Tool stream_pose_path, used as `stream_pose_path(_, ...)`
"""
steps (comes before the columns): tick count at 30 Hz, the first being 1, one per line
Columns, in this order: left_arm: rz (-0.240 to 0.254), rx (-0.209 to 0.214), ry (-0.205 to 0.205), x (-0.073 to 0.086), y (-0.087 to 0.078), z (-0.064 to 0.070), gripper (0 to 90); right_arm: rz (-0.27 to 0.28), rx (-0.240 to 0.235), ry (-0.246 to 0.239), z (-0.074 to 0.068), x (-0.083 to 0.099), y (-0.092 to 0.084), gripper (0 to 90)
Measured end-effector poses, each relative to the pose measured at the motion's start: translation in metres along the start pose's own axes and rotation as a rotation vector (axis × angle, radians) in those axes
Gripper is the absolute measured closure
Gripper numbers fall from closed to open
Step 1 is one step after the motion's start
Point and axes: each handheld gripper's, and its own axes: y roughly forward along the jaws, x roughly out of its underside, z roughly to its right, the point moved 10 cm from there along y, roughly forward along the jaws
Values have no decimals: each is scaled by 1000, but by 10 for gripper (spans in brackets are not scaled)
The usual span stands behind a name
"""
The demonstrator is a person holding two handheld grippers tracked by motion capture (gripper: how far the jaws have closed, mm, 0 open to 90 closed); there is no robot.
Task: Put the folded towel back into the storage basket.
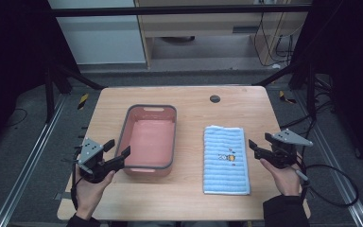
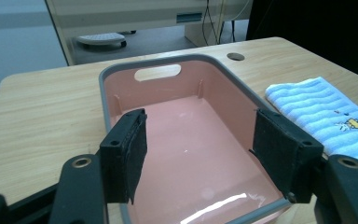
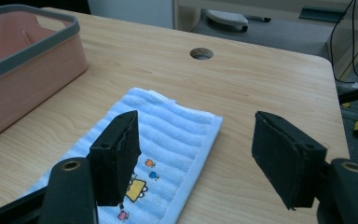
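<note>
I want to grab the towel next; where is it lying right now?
In the high view the blue towel lies flat on the table's right half, between the pink tub and the right claw.

Recording lab or test bay, not a home. Evidenced by a lone wooden table (image 1: 184,189) with a cable hole (image 1: 215,99), framed by black struts (image 1: 179,10) and metal floor rails (image 1: 26,163) on grey carpet, with hazard tape (image 1: 82,100) at the strut feet. Further marked by loose cables (image 1: 283,45) hanging beside a plain cabinet (image 1: 203,28), dark surroundings on both sides, and a wired gripper (image 1: 105,153) held by hand over the table.
</note>
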Motion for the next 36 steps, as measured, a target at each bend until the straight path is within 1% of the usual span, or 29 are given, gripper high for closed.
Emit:
stream_pose_path(2,8,7,2,-3,1,5,350,4,-3,1,-1,-2,0,323)
stream_pose_path(3,8,7,2,-3,1,5,350,3,-6,3,-2,-2,1,322)
stream_pose_path(6,8,25,13,-6,5,17,354,1,-13,0,-4,-3,3,323)
stream_pose_path(7,8,25,13,-6,5,17,356,1,-13,0,-4,-3,3,323)
stream_pose_path(8,3,37,20,-6,8,23,358,-3,-14,-1,-4,-3,4,324)
stream_pose_path(9,3,37,20,-6,8,23,359,-3,-14,-1,-4,-3,4,324)
stream_pose_path(10,7,49,24,-8,12,31,360,-7,-21,4,-5,-4,6,325)
stream_pose_path(16,0,89,48,-10,25,57,364,-13,-19,-3,-5,-5,9,328)
stream_pose_path(19,-3,111,55,-10,31,71,366,-9,-25,4,-6,-7,10,331)
stream_pose_path(22,-2,129,65,-11,37,83,369,-5,-24,0,-5,-10,10,332)
stream_pose_path(23,-3,135,68,-11,39,87,370,-6,-23,3,-5,-11,10,333)
stream_pose_path(24,-3,135,68,-11,39,87,370,-6,-23,3,-5,-11,10,333)
stream_pose_path(25,-8,146,72,-11,43,93,371,-6,-19,4,-3,-12,11,334)
stream_pose_path(26,-10,153,73,-10,45,96,371,-6,-18,2,-2,-13,11,335)
stream_pose_path(27,-10,153,73,-10,45,96,371,-6,-18,2,-2,-13,11,335)
stream_pose_path(29,-15,168,76,-10,49,106,373,1,-19,11,-1,-16,10,339)
stream_pose_path(30,-15,168,76,-10,49,106,373,1,-16,12,0,-17,10,340)
stream_pose_path(31,-17,178,78,-9,52,111,374,2,-15,15,1,-18,11,343)
stream_pose_path(32,-21,182,76,-9,54,115,376,3,-15,17,2,-18,11,344)
stream_pose_path(33,-21,182,76,-9,54,115,377,3,-15,17,2,-18,11,344)
stream_pose_path(34,-24,191,72,-8,57,120,378,1,-13,17,3,-20,13,344)
stream_pose_path(36,-29,198,77,-7,60,126,379,0,-11,16,3,-21,14,344)
